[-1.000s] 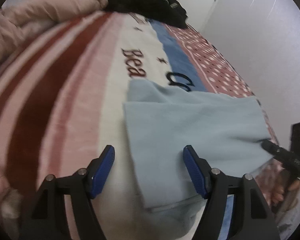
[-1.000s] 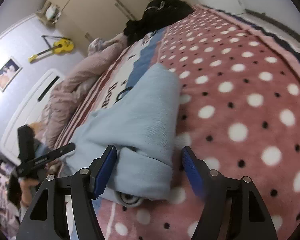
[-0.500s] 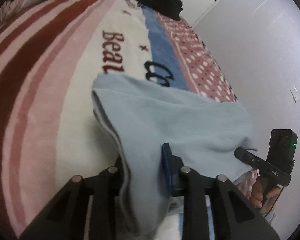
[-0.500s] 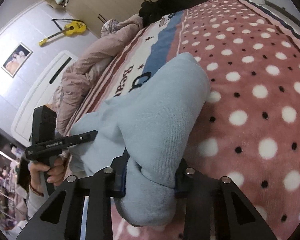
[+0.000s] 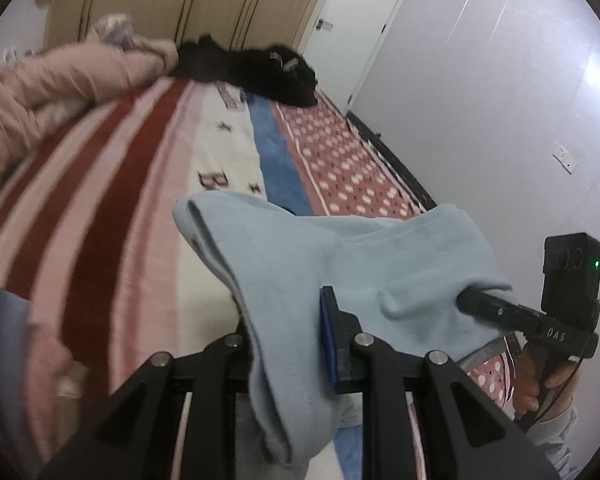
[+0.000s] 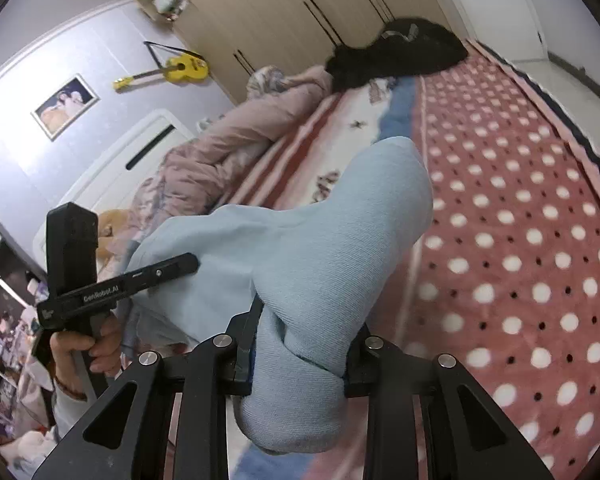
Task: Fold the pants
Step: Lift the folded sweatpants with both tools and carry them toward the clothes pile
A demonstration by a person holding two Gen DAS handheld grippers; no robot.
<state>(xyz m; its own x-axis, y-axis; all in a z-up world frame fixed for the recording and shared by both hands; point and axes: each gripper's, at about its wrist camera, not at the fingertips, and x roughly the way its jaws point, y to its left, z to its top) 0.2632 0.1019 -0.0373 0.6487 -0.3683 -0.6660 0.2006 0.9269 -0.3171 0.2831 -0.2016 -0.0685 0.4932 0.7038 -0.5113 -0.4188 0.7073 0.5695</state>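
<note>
The light blue pants (image 5: pixel 300 264) hang lifted above the bed, held at the near edge by both grippers. My left gripper (image 5: pixel 288 344) is shut on the pants' left corner, cloth draping down between the jaws. My right gripper (image 6: pixel 300 356) is shut on the thick folded right corner of the pants (image 6: pixel 320 248). The right gripper also shows in the left wrist view (image 5: pixel 472 304), pinching the cloth. The left gripper shows in the right wrist view (image 6: pixel 188 260). The far fold of the pants still trails toward the bed.
The bed blanket (image 5: pixel 112 208) has red and pink stripes, a white band, a blue band and a polka-dot side (image 6: pixel 520 208). A pink duvet (image 5: pixel 52 84) and black clothes (image 5: pixel 256 68) lie at the far end. A white wall (image 5: pixel 500 100) runs along the right.
Both grippers went from open around the pants' near edge to shut on it, then lifted it up off the bed. The cameras now look higher across the room.
</note>
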